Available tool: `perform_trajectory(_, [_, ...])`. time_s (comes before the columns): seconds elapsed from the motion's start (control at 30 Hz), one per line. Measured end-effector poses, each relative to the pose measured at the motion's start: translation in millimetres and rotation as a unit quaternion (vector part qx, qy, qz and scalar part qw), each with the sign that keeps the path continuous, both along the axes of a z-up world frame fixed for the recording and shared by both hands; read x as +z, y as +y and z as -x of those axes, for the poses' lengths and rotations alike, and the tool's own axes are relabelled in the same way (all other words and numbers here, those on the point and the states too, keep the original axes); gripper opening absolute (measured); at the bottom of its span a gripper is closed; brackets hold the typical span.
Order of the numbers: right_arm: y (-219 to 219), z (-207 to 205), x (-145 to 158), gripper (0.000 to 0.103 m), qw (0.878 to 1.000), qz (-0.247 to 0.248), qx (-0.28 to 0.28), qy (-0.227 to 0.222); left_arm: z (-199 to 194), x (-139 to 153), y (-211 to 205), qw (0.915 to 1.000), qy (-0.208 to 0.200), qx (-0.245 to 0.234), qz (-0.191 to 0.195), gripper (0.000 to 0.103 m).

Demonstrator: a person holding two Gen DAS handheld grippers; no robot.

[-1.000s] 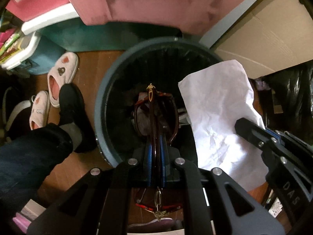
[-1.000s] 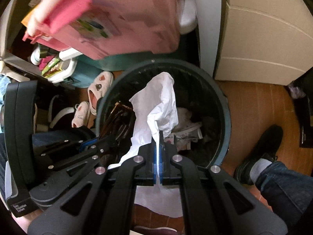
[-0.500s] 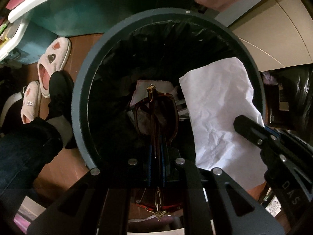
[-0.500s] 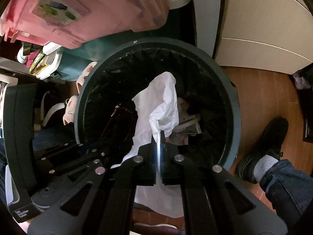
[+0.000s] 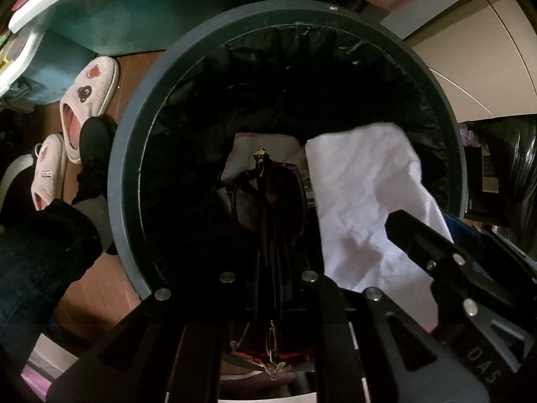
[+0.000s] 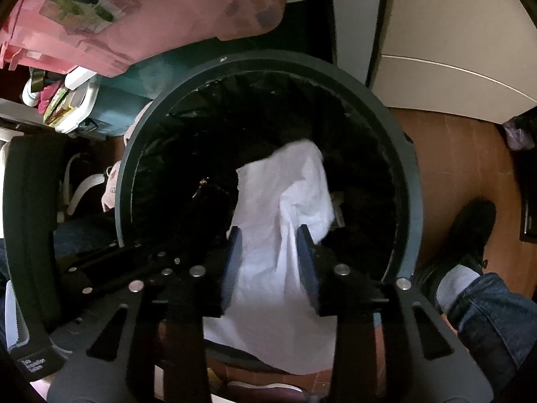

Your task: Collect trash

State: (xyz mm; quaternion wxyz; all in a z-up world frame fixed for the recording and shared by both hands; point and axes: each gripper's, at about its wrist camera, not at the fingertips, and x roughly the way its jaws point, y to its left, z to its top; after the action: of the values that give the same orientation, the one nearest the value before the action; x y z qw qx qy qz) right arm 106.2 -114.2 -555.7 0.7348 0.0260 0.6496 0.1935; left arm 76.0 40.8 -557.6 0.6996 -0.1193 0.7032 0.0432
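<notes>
Right gripper (image 6: pixel 268 258): jaws have just been opening and now stand apart w/ the white paper (image 6: pixel 285 208) hanging between the blue pads, so it looks released, not pinched. Paper droops over the mouth of the trash bin (image 6: pixel 407 181), its upper corner near bin center, its lower edge spilling past the rim at 6 o'clock.

Left gripper (image 5: pixel 268 235): jaws clenched on a pair of dark reddish-brown sunglasses (image 5: pixel 268 198), folded, gold ornament at the tip pointing to 12 o'clock. They hang inside the bin opening, above some pale scraps at the bottom. In the left wrist view the same white paper (image 5: pixel 365 201) sits at 3 o'clock of the glasses, w/ the right gripper's black finger in front of it, lettering "DAS" readable on its body.

Bin is round, dark grey-blue rim (image 5: pixel 127 181), black liner (image 5: pixel 302 77) inside. In the right view the left gripper body at 8 o'clock has a small label, reads approx "Data Annotation System", blurry tho.

Outward: pink slippers (image 5: pixel 87 100) at 10 o'clock on the wood floor (image 6: pixel 470 154), person's black shoe (image 6: pixel 470 231) + jeans leg at 4 o'clock, pink storage box (image 6: pixel 144 16) at 11, cardboard box (image 6: pixel 446 33) at 1 o'clock.
</notes>
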Motion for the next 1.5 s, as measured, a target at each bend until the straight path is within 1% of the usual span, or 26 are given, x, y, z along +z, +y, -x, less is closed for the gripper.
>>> perform_trajectory(0.03, [-1, 0, 0, 0.044, 1.0, 0.001, -0.002, 0.0, 0, 0, 0, 1.0, 0.0, 0.0, -0.001, 0.008])
perform_trajectory(0.1, [-3, 0, -1, 0.052, 1.0, 0.004, -0.007, 0.0, 0, 0, 1, 1.0, 0.0, 0.002, -0.001, 0.008])
perform_trajectory(0.13, [-4, -1, -1, 0.054, 1.0, 0.005, -0.009, 0.0, 0, 0, 0, 1.0, -0.001, 0.003, -0.002, 0.008])
perform_trajectory(0.2, [-7, -1, -1, 0.064, 1.0, 0.01, -0.014, -0.004, 0, 1, -1, 1.0, -0.001, 0.004, -0.003, 0.008])
perform_trajectory(0.23, [-9, -2, -1, 0.066, 1.0, 0.012, -0.016, -0.005, 0, 1, -1, 1.0, -0.001, 0.005, -0.003, 0.008])
perform_trajectory(0.3, [-13, -2, 0, 0.077, 1.0, 0.019, -0.023, -0.01, 0, 2, -1, 1.0, -0.002, 0.006, -0.005, 0.008])
perform_trajectory(0.37, [-16, -2, 1, 0.082, 0.999, 0.022, -0.026, -0.014, 0, 2, 0, 1.0, -0.002, 0.004, -0.006, 0.009])
perform_trajectory(0.6, [-26, -1, 3, 0.086, 0.999, 0.022, -0.039, -0.016, -1, 7, -3, 0.9999, -0.009, -0.006, -0.006, 0.011])
perform_trajectory(0.77, [-31, -1, 6, 0.087, 0.999, 0.022, -0.044, -0.017, -4, 11, -7, 0.9998, -0.013, -0.012, -0.004, 0.013])
perform_trajectory(0.97, [-37, 1, 11, 0.087, 0.998, 0.018, -0.051, -0.02, -3, 18, -10, 0.9996, -0.023, -0.015, -0.002, 0.027])
perform_trajectory(1.0, [-39, 1, 12, 0.087, 0.998, 0.018, -0.052, -0.021, -3, 20, -11, 0.9996, -0.025, -0.016, -0.002, 0.03])
perform_trajectory(1.07, [-41, 2, 15, 0.088, 0.998, 0.017, -0.055, -0.023, -2, 24, -12, 0.9993, -0.033, -0.016, -0.005, 0.039])
perform_trajectory(1.13, [-45, 2, 19, 0.089, 0.998, 0.017, -0.061, -0.027, -2, 30, -12, 0.9991, -0.041, -0.013, -0.007, 0.052])
perform_trajectory(1.17, [-46, 3, 20, 0.09, 0.997, 0.017, -0.062, -0.029, -2, 33, -11, 0.9989, -0.045, -0.011, -0.009, 0.056])
perform_trajectory(1.23, [-49, 3, 24, 0.091, 0.997, 0.016, -0.066, -0.031, -1, 38, -11, 0.9986, -0.05, -0.009, -0.013, 0.067])
perform_trajectory(1.5, [-59, 12, 46, 0.091, 0.996, 0.001, -0.079, -0.05, 6, 66, -12, 0.9962, -0.078, -0.011, -0.037, 0.081])
